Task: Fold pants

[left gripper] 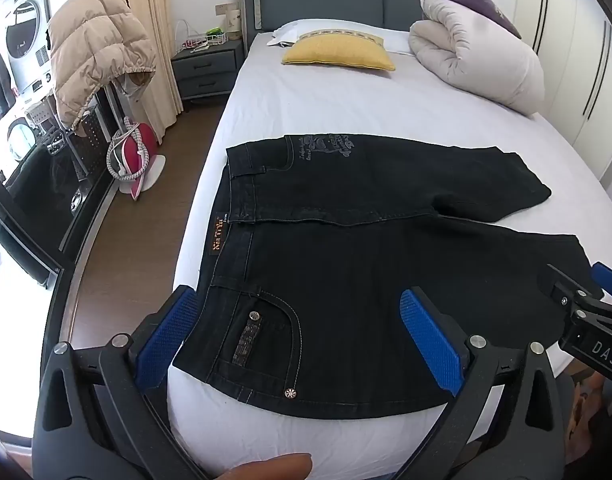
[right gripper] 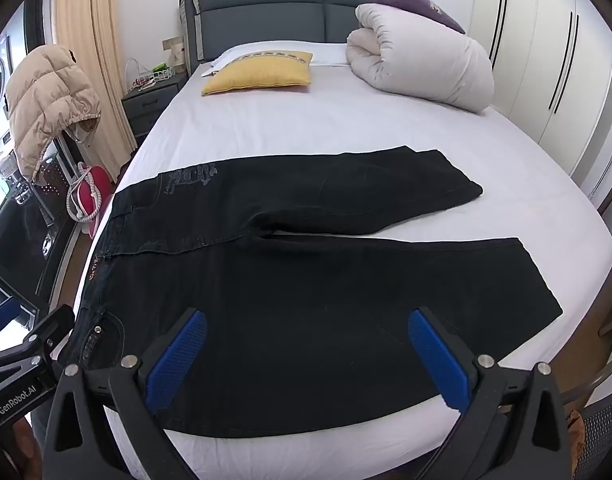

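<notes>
Black jeans [left gripper: 346,264] lie flat on the white bed sheet [left gripper: 326,96], waistband to the left, both legs pointing right and spread in a V. They also show in the right wrist view [right gripper: 306,288]. My left gripper [left gripper: 297,340] is open and empty, hovering over the near hip pocket by the waistband. My right gripper [right gripper: 306,356] is open and empty, hovering over the thigh of the near leg. The right gripper shows at the right edge of the left wrist view [left gripper: 586,312]. The left gripper shows at the left edge of the right wrist view [right gripper: 29,364].
A yellow cushion [left gripper: 338,54] and a rolled white duvet [left gripper: 478,52] lie at the head of the bed. A grey nightstand [left gripper: 207,66] stands left of the bed. A beige puffer jacket [left gripper: 93,52] hangs at left. White wardrobe doors [right gripper: 546,60] line the right.
</notes>
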Demonstrator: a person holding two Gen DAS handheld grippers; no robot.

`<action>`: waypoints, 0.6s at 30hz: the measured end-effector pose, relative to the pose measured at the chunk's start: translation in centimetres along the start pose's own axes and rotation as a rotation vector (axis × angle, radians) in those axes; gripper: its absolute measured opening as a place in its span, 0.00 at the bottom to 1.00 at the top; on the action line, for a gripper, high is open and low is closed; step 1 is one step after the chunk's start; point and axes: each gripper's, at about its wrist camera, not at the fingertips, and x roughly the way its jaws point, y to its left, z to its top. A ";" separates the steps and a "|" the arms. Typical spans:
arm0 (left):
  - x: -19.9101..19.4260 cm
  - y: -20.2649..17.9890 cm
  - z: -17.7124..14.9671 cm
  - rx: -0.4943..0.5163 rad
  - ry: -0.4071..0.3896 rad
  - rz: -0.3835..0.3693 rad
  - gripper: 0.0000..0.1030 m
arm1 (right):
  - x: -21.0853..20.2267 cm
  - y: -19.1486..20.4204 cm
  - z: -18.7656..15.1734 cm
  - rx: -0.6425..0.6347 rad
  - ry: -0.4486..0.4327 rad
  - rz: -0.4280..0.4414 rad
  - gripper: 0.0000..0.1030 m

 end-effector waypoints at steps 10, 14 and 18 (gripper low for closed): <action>0.1 0.6 0.0 -0.002 0.001 0.001 1.00 | 0.0 0.3 0.0 -0.004 0.005 -0.001 1.00; 0.1 0.6 -0.1 -0.002 0.003 0.001 1.00 | 0.2 0.5 -0.2 -0.010 0.008 -0.001 1.00; 0.1 0.7 -0.1 -0.002 0.004 0.001 1.00 | 0.3 0.7 -0.2 -0.011 0.010 -0.002 1.00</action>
